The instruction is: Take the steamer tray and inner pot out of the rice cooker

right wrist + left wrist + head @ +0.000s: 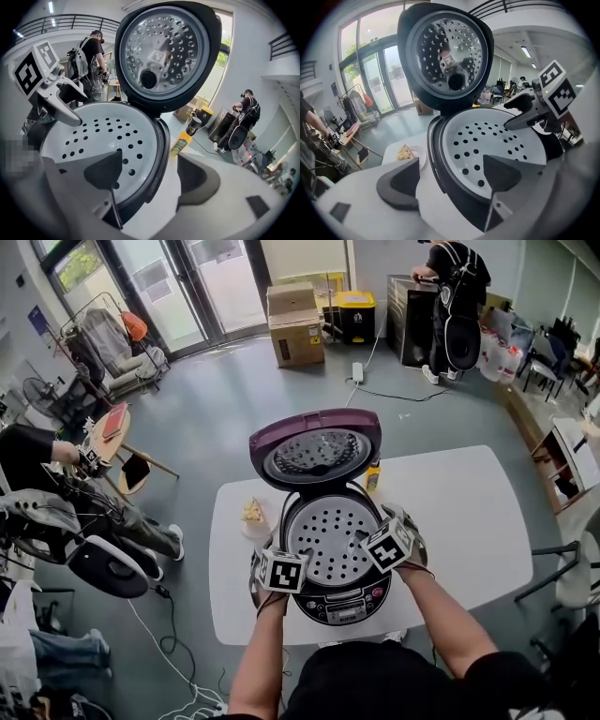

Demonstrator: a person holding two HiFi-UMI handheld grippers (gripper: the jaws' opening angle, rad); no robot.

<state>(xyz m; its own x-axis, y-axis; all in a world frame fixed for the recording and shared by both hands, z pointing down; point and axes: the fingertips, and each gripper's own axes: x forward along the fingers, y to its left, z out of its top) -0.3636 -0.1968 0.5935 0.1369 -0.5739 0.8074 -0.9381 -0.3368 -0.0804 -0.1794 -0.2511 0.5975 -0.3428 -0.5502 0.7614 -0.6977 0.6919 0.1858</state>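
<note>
The rice cooker [345, 604] stands on the white table [469, 521] with its purple lid [316, 451] raised. The white perforated steamer tray [328, 540] sits in its mouth and hides the inner pot below. My left gripper [278, 563] is at the cooker's left rim. In the left gripper view, the left gripper [450, 178] is open astride that rim, one finger outside the body and the other over the tray [487, 140]. My right gripper [394, 538] is at the right rim. In its own view the right gripper [152, 176] is open astride it likewise, one finger over the tray [103, 136].
A small plate with food [253, 514] lies left of the cooker. A yellow bottle [373, 476] stands behind it to the right. A seated person [56, 465] and chairs are off the table's left. Cardboard boxes [295, 324] and a standing person [455, 296] are far back.
</note>
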